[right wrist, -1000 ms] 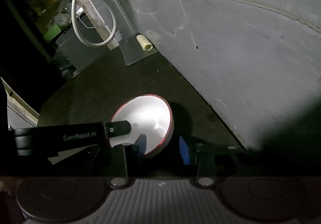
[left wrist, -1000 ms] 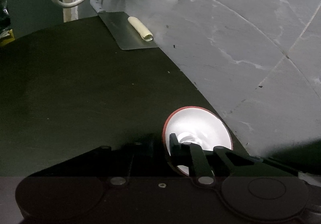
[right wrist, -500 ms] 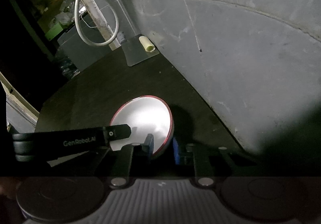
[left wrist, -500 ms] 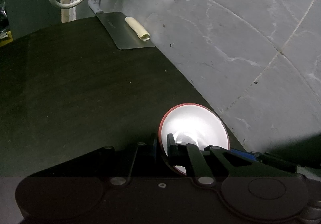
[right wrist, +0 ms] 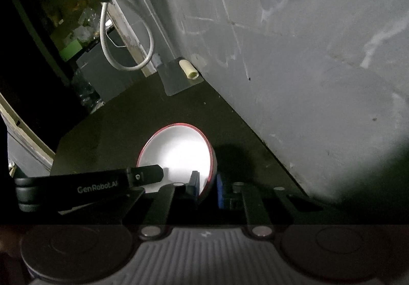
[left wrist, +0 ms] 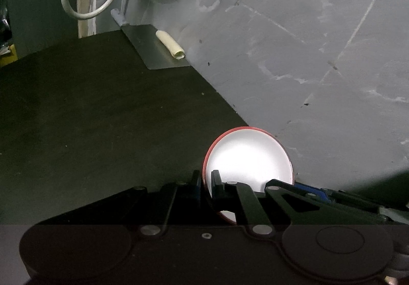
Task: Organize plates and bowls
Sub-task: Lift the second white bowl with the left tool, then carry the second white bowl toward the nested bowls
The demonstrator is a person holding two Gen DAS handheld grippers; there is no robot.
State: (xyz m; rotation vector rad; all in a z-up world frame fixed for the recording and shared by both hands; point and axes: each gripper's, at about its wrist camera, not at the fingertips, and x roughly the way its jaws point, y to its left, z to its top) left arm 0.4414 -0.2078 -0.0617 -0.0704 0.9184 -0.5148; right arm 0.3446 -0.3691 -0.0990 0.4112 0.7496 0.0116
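Left wrist view: left gripper (left wrist: 206, 180) clamped on bowl (left wrist: 249, 157) rim just beside wall (left wrist: 306, 55), right gripper (right wrist: 207, 186) pinching opposite rim, likely sharing and steadying the load for a level carry.

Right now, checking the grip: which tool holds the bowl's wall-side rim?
The right tool, nearest the wall; the left tool clamps the bowl's opposite rim.

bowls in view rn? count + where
1. A red-rimmed white bowl sits on the dark counter by the grey wall, its rim pinched by the left hand-held gripper and right hand-held gripper. Any others are out of frame.
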